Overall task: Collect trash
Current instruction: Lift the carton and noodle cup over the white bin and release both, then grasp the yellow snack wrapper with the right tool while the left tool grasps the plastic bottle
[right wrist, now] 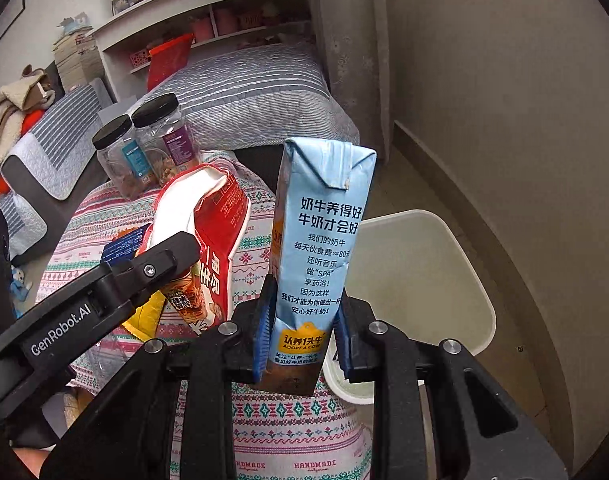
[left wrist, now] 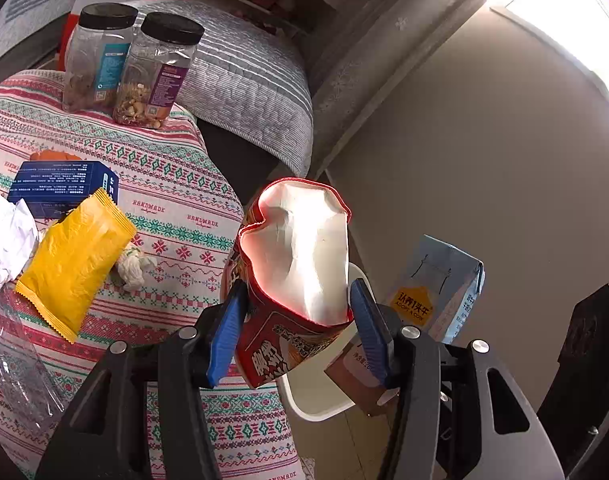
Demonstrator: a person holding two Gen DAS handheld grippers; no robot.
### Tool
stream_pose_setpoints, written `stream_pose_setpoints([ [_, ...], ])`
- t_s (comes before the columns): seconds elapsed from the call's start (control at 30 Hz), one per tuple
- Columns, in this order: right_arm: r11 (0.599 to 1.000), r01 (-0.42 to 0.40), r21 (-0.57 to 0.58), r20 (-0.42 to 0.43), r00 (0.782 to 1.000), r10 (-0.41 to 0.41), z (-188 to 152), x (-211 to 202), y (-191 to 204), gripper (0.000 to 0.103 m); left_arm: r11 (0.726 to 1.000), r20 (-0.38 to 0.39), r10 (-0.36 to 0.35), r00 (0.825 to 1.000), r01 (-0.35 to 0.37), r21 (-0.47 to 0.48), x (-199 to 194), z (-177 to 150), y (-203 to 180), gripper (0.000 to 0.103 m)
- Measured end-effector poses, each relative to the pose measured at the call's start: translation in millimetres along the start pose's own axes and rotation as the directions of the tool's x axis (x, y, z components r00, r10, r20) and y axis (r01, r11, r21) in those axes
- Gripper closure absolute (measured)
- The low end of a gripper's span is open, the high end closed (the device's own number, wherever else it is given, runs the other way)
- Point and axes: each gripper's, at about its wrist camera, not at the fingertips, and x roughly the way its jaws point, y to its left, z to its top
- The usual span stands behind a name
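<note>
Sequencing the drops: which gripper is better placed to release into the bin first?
Right, probably. Its milk carton is right beside the white bin; the left gripper's red cup looks nearer the table.

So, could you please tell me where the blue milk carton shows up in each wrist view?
Left wrist view: the blue milk carton is at lower right, behind the left gripper's right finger.
Right wrist view: it stands upright at centre, clamped in the right gripper.
Shared landmark: the white bin beside the table.
</note>
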Motion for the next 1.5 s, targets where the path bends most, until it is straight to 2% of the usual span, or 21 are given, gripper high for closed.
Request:
stream_pose_setpoints([
  [0.13,0.998,0.058,0.038,-0.008,0.998,-0.058,3.1,6.9,-32.7,0.078,0.999,-0.036,-0.044,0.998,0.044,-0.017,31.9,-6.8,-15.5,0.050],
  [0.27,0.979,0.059,0.195,-0.066,0.997,-0.047,3.5,21.5,-83.0,0.077,0.995,-0.067,-0.089,0.994,0.086,-0.045,58.2,-10.5,-26.9,0.050],
  [0.4,0.962,0.057,0.268,-0.077,0.996,-0.037,2.7,30.2,-103.3,0.076,0.988,-0.134,-0.140,0.981,0.130,-0.080,86.7,-14.8,-34.0,0.048],
  [0.43,0.960,0.039,0.276,-0.081,0.997,-0.017,2.9,33.6,-104.7,0.070,0.986,-0.166,-0.152,0.974,0.139,-0.088,95.0,-15.6,-34.2,0.048],
  [0.47,0.958,0.036,0.283,-0.098,0.995,-0.009,2.4,37.3,-106.6,0.066,0.987,-0.174,-0.140,0.975,0.124,-0.100,98.3,-16.4,-32.8,0.044],
  [0.5,0.954,0.049,0.295,-0.112,0.994,-0.016,2.0,39.8,-109.0,0.056,0.989,-0.168,-0.115,0.979,0.097,-0.112,97.5,-15.2,-29.8,0.037],
  [0.53,0.948,0.042,0.316,-0.105,0.994,-0.009,1.5,39.0,-112.3,0.046,0.989,-0.158,-0.111,0.981,0.093,-0.117,94.8,-14.1,-26.4,0.037],
  [0.6,0.931,0.027,0.363,-0.084,0.996,0.003,3.4,32.2,-118.7,0.046,0.991,-0.155,-0.112,0.982,0.098,-0.094,85.2,-10.9,-23.8,0.037],
  [0.67,0.925,0.013,0.380,-0.056,0.998,0.009,7.4,21.1,-121.2,0.046,0.997,-0.154,-0.065,0.986,0.056,-0.060,74.2,-6.0,-19.4,0.037],
  [0.87,0.934,-0.036,0.356,0.029,0.999,0.027,17.0,-5.5,-111.1,0.043,0.997,-0.129,-0.008,0.992,-0.001,-0.072,32.2,8.4,5.1,0.037],
  [1.1,0.942,-0.100,0.321,0.040,0.995,0.092,23.2,-10.1,-81.4,0.041,0.990,-0.093,0.129,0.987,-0.133,-0.045,-18.7,24.2,43.1,0.037],
  [1.27,0.960,-0.143,0.241,0.034,0.990,0.139,26.7,-11.1,-42.4,0.040,0.954,-0.096,0.273,0.957,-0.282,-0.099,-65.2,39.3,86.7,0.036],
  [1.37,0.971,-0.165,0.175,0.027,0.986,0.162,26.1,-13.6,-16.4,0.037,0.908,-0.114,0.374,0.920,-0.388,-0.155,-99.5,41.2,118.4,0.034],
  [1.43,0.977,-0.175,0.121,0.018,0.985,0.174,23.6,-13.7,1.8,0.035,0.885,-0.130,0.393,0.910,-0.413,-0.215,-117.1,35.9,140.6,0.032],
  [1.5,0.981,-0.181,0.064,0.002,0.983,0.182,20.6,-12.5,20.2,0.035,0.871,-0.144,0.391,0.909,-0.416,-0.262,-122.6,27.2,160.7,0.030],
])
